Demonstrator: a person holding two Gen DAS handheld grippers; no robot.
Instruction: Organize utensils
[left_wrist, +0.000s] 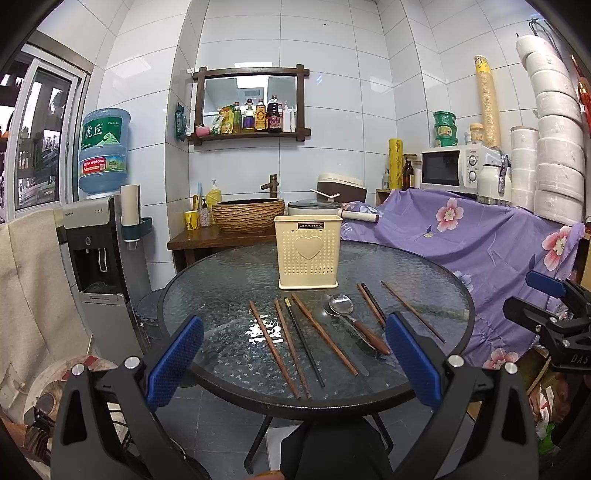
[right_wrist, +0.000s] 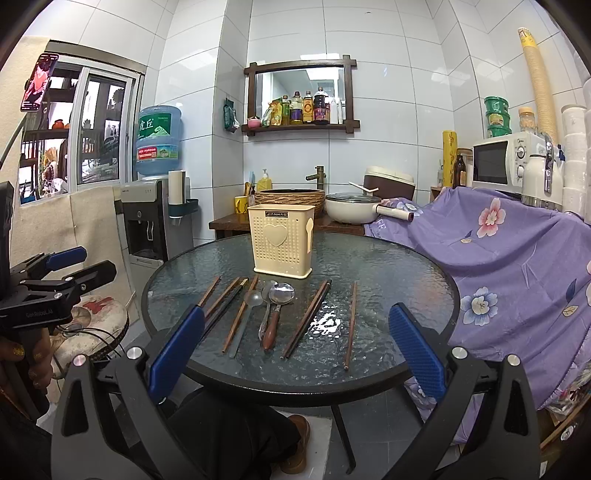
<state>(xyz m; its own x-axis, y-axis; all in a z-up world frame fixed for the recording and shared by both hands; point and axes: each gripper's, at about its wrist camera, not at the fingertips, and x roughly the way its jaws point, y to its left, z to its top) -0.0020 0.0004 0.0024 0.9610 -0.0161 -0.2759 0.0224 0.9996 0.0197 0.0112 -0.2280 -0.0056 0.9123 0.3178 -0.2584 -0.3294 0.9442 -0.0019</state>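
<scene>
- Left gripper (left_wrist: 293, 363): jaws spread wide and empty, held off the near edge of the table (left_wrist: 221, 280), above the left chopsticks.
- Left chopsticks (left_wrist: 275, 350): two brown sticks and one black stick (left_wrist: 304, 345) lie side by side near the left, with a third brown stick (left_wrist: 325, 336) just to their right, tips pointing far. Judged light, stiff and thin; they are likely to roll or slide on the textured glass. Best hold is probably across the middle of one stick, pads square to its length.
- Spoons (right_wrist: 275, 308): a cluster at the table centre, bowls toward the holder. One steel spoon has a wooden handle (right_wrist: 269, 334); a pale one (right_wrist: 251, 299) lies beside it. Smooth metal is judged slippery; the wooden handle offers the surer grip.
- Holder (left_wrist: 307, 251): a cream perforated box, upright at the far centre, apart from all utensils. It looks light and may tip or shift if struck on insertion.
- Right chopsticks (right_wrist: 308, 317): a brown and black pair lie touching, right of the spoons; a single brown stick (right_wrist: 351, 325) lies farther right, alone.
- Right gripper (right_wrist: 295, 363): jaws also fully spread and empty, at the near edge.
</scene>
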